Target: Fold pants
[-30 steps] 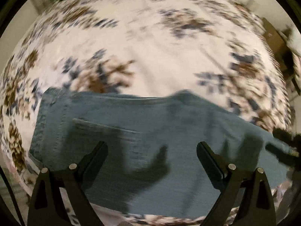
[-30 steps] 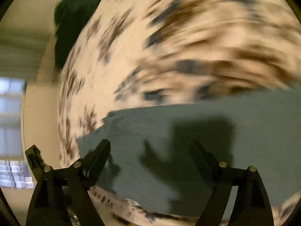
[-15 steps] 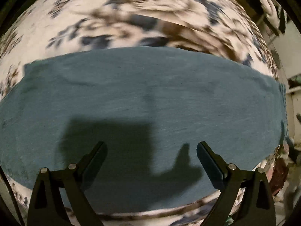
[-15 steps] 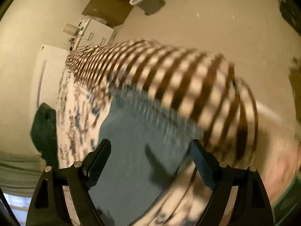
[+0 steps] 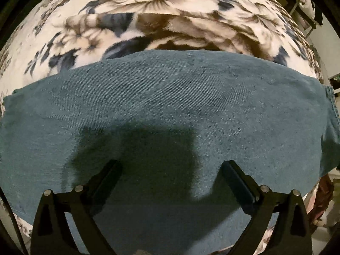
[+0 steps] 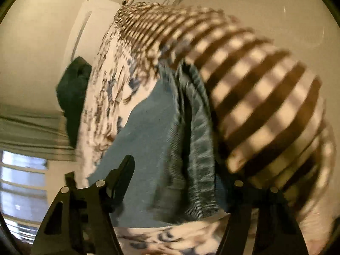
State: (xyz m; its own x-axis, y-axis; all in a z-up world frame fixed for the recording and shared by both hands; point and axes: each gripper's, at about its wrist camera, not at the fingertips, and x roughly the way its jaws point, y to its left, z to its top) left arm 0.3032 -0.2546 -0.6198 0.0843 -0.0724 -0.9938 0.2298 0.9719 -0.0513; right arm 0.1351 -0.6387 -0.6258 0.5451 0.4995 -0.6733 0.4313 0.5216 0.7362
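Left wrist view: the left gripper hangs just above the pants, its 2 fingers spread wide with nothing between them. The pants lie flat across the floral blanket. Right wrist view, motion-blurred: dark pillow at left, then the pants, folded edges stacked, with the right gripper spread around those edges; checkered cloth at right.

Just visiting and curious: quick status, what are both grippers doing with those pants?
Left gripper open, over flat pants. Right gripper open, holding nothing, facing pants' layered edge. Striped pillow beside that edge; floral blanket underneath.
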